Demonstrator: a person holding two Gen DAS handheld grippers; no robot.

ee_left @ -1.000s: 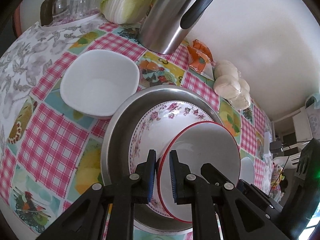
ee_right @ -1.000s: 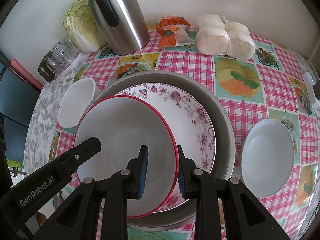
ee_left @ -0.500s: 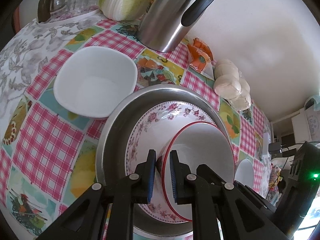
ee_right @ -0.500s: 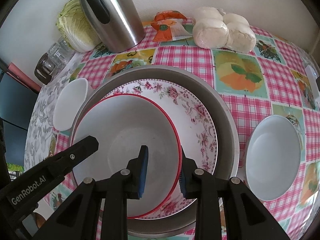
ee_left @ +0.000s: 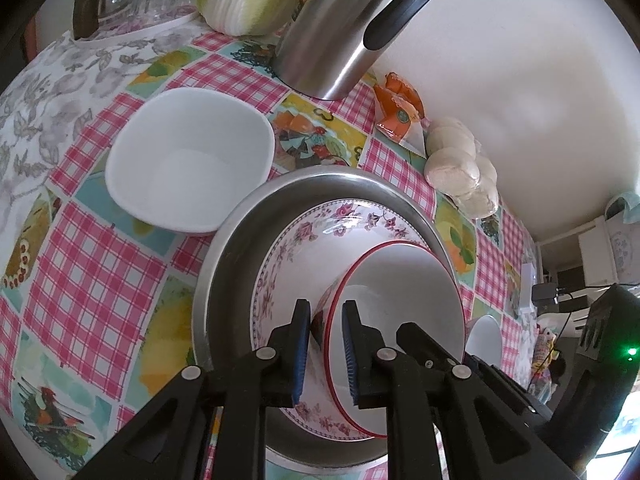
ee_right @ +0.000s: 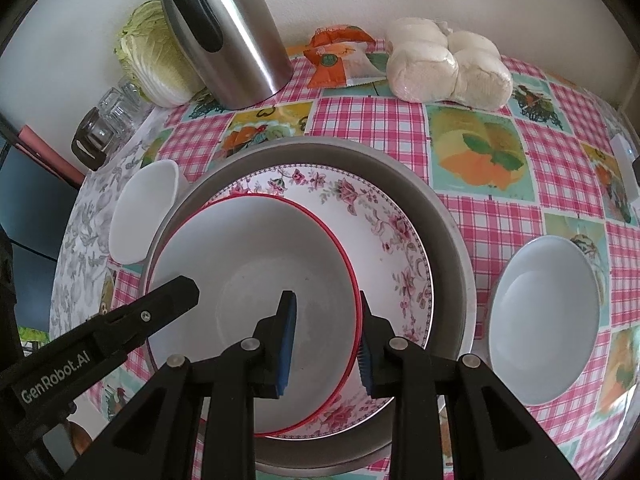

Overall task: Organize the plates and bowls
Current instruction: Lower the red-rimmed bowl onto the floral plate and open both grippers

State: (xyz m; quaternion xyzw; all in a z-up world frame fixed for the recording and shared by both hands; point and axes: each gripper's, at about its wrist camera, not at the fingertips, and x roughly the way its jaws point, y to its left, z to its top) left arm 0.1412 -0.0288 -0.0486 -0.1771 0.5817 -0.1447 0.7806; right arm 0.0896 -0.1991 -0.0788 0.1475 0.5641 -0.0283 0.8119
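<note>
Red-rimmed bowl (ee_right: 256, 280): sits tilted inside the floral plate (ee_right: 384, 224), which lies in the steel basin (ee_right: 452, 240) — all on the checked worktop (ee_right: 472, 120).
Left claw (ee_left: 325, 354): straddles the bowl's near rim; its jaws have just been opening, a narrow gap now, pads apparently off the rim, so I read it as letting go.
Right claw (ee_right: 326, 340): jaws part open across the opposite rim, one blue pad inside the bowl, one outside; pads look to press the wall — judged as holding.
Step in hand: settling the bowl onto the plate, then release.
How to do it well: let the bowl's foot find the plate's centre before the right claw opens — otherwise it may rock or slide against the basin wall. Open slowly, lift straight up clear of the rim.
Still to stack: square white bowl (ee_left: 188, 160) beside the basin on the left; round white bowl (ee_right: 544, 320) apart on the right.
</note>
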